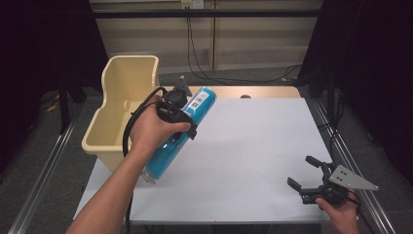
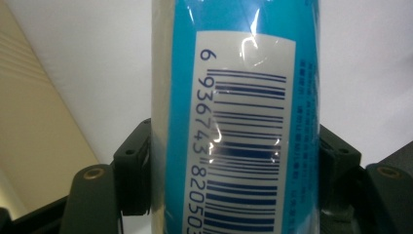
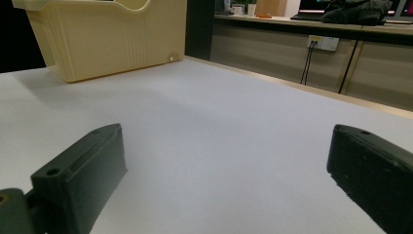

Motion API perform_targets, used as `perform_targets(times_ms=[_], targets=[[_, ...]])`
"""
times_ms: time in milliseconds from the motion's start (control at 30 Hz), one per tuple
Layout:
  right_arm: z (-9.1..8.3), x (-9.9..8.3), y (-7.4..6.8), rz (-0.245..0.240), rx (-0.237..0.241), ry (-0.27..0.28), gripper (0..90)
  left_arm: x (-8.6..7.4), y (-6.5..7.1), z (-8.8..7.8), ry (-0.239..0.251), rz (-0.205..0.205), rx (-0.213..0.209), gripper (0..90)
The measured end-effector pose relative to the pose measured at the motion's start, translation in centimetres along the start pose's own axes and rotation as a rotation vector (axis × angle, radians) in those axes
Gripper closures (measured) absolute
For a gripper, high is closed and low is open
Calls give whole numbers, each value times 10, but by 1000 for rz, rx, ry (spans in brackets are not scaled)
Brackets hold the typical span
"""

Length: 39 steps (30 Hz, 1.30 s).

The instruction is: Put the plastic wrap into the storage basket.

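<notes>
A long blue cylindrical pack [image 1: 181, 134] wrapped in clear film hangs tilted above the table's left side, beside the cream bin [image 1: 116, 97]. My left gripper [image 1: 178, 117] is shut on its middle. In the left gripper view the pack [image 2: 234, 117] stands between the two black jaws, its white barcode label facing the camera, and both pads press its sides. My right gripper [image 1: 304, 173] rests low near the table's front right corner, jaws wide apart. Its fingers [image 3: 80, 170] frame bare white tabletop with nothing between them.
The cream plastic bin [image 3: 107, 36] stands at the table's left edge, open at the top. The white tabletop [image 1: 253, 146] stretches between the two hands. Cables hang on the wall behind the table, and metal rails run along both sides.
</notes>
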State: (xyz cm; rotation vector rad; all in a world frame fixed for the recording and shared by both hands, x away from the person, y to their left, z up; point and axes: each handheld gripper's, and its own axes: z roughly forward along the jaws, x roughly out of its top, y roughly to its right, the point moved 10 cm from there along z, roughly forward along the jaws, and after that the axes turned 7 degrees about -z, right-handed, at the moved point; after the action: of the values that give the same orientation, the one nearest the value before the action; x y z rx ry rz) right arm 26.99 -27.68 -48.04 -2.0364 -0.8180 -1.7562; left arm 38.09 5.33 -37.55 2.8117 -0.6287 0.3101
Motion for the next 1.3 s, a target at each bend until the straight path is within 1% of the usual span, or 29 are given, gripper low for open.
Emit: perform_targets(times_ms=[267, 300, 400, 467, 500, 533, 667, 700, 733, 800, 933, 1000, 1200, 1233, 1300], targets=[[0, 0, 0, -3, 3, -2, 0, 1, -12, -12, 16, -41, 15, 323], [0, 0, 0, -4, 3, -1, 0, 1, -14, -13, 17, -40, 20, 322], [0, 0, 0, -2, 0, -1, 0, 1, -18, -18, 22, -58, 22, 323], [0, 0, 0, -2, 1, -1, 0, 1, -22, -21, 26, -59, 32, 322], [0, 0, 0, 1, 1, 0, 0, 1, -24, -23, 28, -66, 34, 323], [0, 0, -1, -2, 4, -2, 0, 1, -25, -24, 30, -72, 30, 322], [1, 0, -1, 1, 2, -2, 0, 2, -30, -28, 43, -82, 33, 322], [1, 0, -1, -1, 3, -3, 0, 1, -31, -29, 39, -87, 35, 322], [1, 0, -1, -1, 3, -3, 0, 1, -32, -30, 47, -97, 38, 322], [1, 0, -1, -4, 3, -3, 0, 1, -35, -33, 47, -103, 36, 322], [1, 0, -1, -4, 4, -4, 0, 1, -42, -38, 52, -126, 47, 322], [1, 0, -1, -4, 4, -4, 0, 0, -46, -39, 54, -138, 43, 323], [0, 0, -1, -2, 0, -3, 0, -2, -57, -43, 63, -173, 57, 322], [0, 0, -1, -2, 0, -3, 0, -2, -59, -44, 64, -168, 63, 322], [0, -1, -1, -3, 1, -5, 0, -2, -62, -45, 74, -181, 71, 322]])
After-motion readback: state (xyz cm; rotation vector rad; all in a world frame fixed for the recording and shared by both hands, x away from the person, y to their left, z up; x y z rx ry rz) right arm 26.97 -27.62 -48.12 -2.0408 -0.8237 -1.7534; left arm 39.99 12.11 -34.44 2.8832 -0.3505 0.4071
